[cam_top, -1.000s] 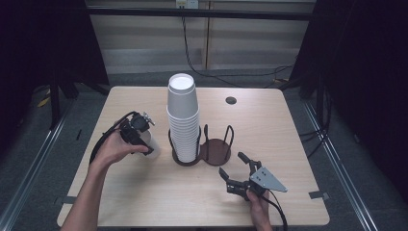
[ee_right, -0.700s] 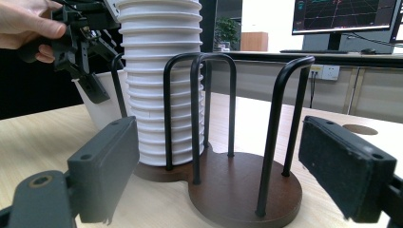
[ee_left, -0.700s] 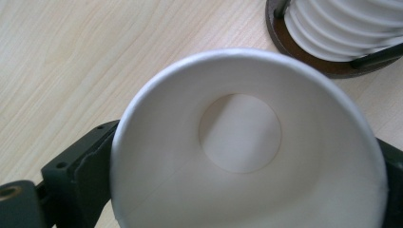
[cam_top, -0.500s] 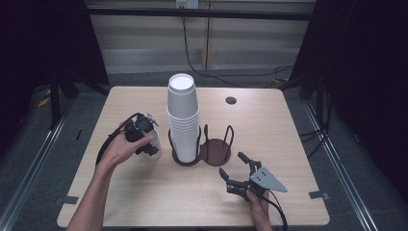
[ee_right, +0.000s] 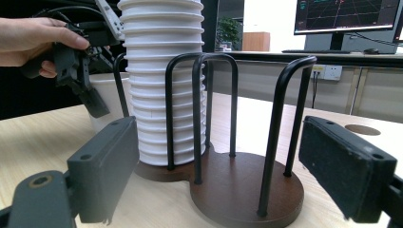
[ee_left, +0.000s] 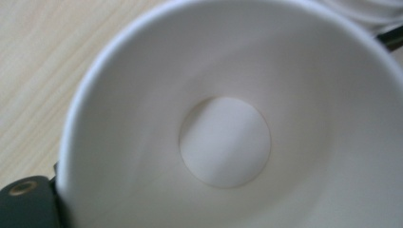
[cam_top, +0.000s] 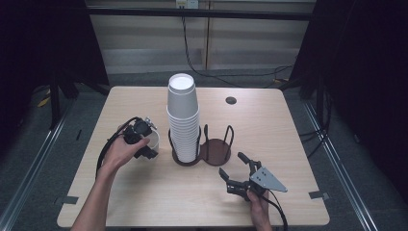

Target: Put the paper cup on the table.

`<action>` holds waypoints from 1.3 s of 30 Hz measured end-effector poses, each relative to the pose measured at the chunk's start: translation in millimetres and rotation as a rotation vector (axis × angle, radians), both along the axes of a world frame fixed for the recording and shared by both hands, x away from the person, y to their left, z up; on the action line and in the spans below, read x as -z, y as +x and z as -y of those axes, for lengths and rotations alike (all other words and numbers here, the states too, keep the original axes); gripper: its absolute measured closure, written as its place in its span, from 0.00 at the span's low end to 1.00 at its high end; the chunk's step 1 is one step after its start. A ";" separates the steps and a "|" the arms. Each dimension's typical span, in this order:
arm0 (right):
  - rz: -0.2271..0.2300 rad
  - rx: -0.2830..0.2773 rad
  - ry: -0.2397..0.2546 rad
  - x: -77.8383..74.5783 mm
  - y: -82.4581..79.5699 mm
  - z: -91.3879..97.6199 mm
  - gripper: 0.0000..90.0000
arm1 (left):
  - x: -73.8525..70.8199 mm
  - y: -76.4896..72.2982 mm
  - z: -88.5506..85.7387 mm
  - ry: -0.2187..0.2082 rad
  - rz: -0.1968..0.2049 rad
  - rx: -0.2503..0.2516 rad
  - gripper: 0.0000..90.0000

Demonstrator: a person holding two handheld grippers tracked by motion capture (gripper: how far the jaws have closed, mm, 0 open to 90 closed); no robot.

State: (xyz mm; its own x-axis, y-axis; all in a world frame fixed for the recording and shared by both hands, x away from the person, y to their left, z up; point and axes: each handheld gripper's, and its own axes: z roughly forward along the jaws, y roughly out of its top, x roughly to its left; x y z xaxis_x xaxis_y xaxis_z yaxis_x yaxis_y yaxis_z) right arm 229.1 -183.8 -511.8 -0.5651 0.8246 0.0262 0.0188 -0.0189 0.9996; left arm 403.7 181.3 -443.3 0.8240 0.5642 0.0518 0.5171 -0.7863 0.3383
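The left hand-held gripper (cam_top: pixel 144 144) sits at a single white paper cup (cam_top: pixel 153 140) that stands on the worktop (cam_top: pixel 298 130) just left of the cup holder (cam_top: pixel 204 149). Its jaws have just been closing with the cup's wall between them; from the right gripper view one jaw (ee_right: pixel 92 102) lies against the outside of the cup, but whether the pads actually press on the wall I cannot tell. The left gripper view looks straight down into the cup, to its round bottom (ee_left: pixel 225 142).

A tall stack of cups (cam_top: pixel 183 120) fills the holder's left ring; the right ring is bare, showing its brown base (ee_right: pixel 247 190).

The right hand-held gripper (cam_top: pixel 239 169) rests near the front edge, jaws spread wide and grasping nothing, pointing at the holder.
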 end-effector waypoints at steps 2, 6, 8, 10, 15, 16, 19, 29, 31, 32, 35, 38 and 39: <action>0.000 0.001 0.000 0.0 -0.1 0.0 0.14 | 1.0 -2.0 -1.9 0.001 0.005 0.007 0.07; 0.000 0.000 0.000 0.0 0.0 0.0 0.14 | 1.2 -4.8 -10.5 -0.029 0.003 0.004 0.11; 0.000 0.001 0.000 0.0 -0.1 0.0 0.14 | 1.1 -6.7 -15.9 -0.054 0.002 0.006 0.16; 0.000 0.001 0.000 0.0 0.0 0.0 0.14 | 1.6 -9.4 -21.0 -0.075 -0.002 -0.006 0.17; 0.000 0.001 0.000 0.0 0.0 0.0 0.14 | 1.8 -17.1 -28.4 -0.102 0.005 -0.022 0.18; 0.000 0.001 0.000 0.0 0.0 0.0 0.14 | 0.7 -19.0 -29.8 -0.113 0.013 -0.028 0.18; -0.001 0.004 0.000 0.0 -0.1 0.0 0.14 | -3.4 -23.6 -34.6 -0.150 0.033 -0.031 0.18; -0.001 0.004 0.000 0.0 -0.1 0.0 0.14 | -15.9 -32.7 -57.5 -0.275 0.103 -0.022 0.18; -0.002 0.004 0.001 0.0 0.0 0.0 0.14 | -19.2 -36.1 -59.7 -0.306 0.127 -0.034 0.18; -0.001 0.004 0.000 0.0 -0.1 0.0 0.14 | -20.8 -38.0 -60.8 -0.324 0.133 -0.039 0.18; 0.000 0.005 0.000 0.0 0.0 0.0 0.14 | -26.0 -46.6 -63.0 -0.377 0.181 -0.069 0.18; 0.000 0.005 0.000 0.0 0.0 0.0 0.14 | -31.0 -54.2 -65.1 -0.416 0.227 -0.087 0.18; -0.001 0.005 0.000 0.0 -0.1 0.0 0.14 | -31.8 -55.9 -65.4 -0.428 0.233 -0.093 0.18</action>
